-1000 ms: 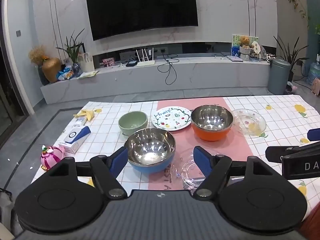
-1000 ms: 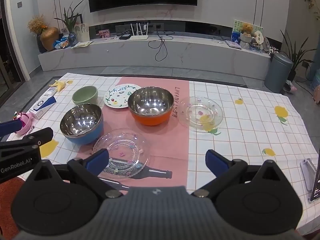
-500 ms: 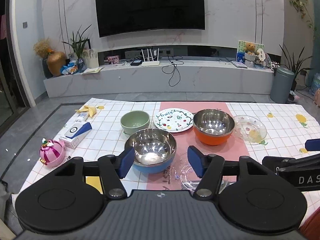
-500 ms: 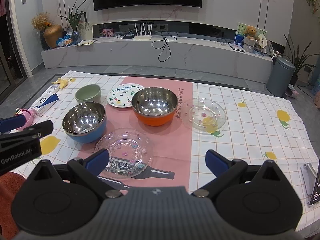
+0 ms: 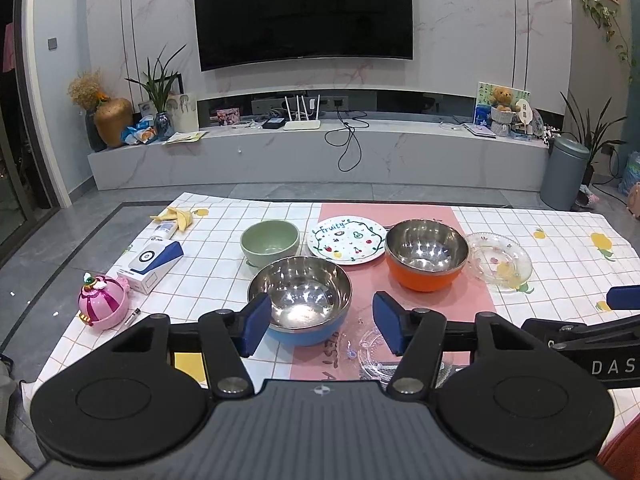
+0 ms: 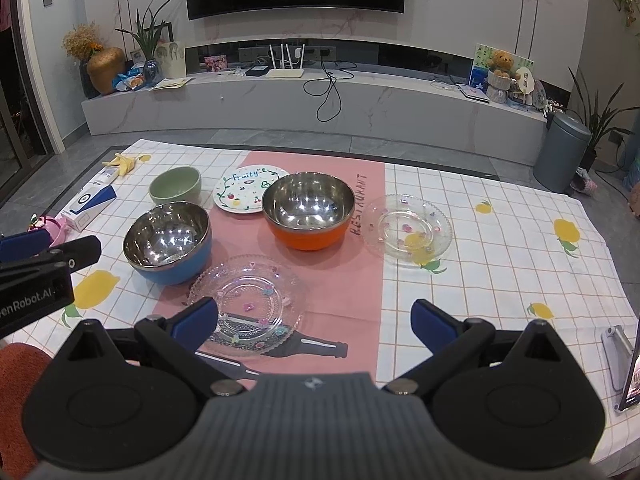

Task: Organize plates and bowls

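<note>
On the tablecloth stand a blue steel-lined bowl (image 5: 299, 298) (image 6: 168, 240), an orange steel-lined bowl (image 5: 426, 254) (image 6: 309, 210), a small green bowl (image 5: 270, 241) (image 6: 175, 186), a white "Fruity" plate (image 5: 346, 239) (image 6: 245, 189), a near clear glass plate (image 6: 246, 300) (image 5: 370, 354) and a far clear glass plate (image 6: 409, 230) (image 5: 501, 262). My left gripper (image 5: 322, 322) is open and empty, above the table just in front of the blue bowl. My right gripper (image 6: 316, 320) is open and empty, over the near glass plate's right side.
At the table's left are a white and blue box (image 5: 151, 260), a pink round toy (image 5: 103, 300), a tube and a banana peel (image 5: 176, 216). A phone on a stand (image 6: 630, 364) is at the right edge. A TV console lies beyond.
Both grippers have risen and tilted up a little, so the table sits lower in view. The left gripper's fingers have closed in somewhat. No dish has moved.
</note>
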Action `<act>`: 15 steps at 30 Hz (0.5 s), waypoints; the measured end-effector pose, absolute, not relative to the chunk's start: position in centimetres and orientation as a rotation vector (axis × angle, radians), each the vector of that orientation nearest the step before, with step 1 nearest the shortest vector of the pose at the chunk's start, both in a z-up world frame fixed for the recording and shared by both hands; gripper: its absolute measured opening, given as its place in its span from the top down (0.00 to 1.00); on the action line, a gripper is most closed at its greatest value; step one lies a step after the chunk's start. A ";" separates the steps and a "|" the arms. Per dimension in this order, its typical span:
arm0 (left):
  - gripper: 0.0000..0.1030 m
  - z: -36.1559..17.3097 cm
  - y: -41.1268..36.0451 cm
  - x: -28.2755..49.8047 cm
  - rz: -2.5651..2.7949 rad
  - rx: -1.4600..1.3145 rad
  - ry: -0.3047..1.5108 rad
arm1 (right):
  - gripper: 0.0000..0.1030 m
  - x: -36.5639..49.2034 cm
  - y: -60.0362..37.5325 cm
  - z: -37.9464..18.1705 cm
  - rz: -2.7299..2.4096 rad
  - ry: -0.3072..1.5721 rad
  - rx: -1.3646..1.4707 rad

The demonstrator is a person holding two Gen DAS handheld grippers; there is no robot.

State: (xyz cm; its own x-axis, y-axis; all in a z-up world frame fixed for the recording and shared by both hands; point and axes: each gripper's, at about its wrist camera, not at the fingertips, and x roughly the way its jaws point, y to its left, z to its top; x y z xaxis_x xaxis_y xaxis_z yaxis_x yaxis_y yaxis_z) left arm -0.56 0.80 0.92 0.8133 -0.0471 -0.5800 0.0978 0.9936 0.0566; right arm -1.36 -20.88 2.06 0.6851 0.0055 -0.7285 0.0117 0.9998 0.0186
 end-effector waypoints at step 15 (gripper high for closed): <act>0.34 1.0 0.8 -0.6 -0.081 0.087 0.620 | 0.02 -1.4 -20.9 2.1 -0.006 0.818 0.026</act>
State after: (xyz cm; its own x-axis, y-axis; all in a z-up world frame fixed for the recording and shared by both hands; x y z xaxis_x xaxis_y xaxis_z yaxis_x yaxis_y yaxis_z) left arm -0.64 0.82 1.05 0.8110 -0.0500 -0.5829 0.1020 0.9932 0.0568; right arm -1.41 -20.95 2.09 0.6836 0.0046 -0.7299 0.0157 0.9997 0.0210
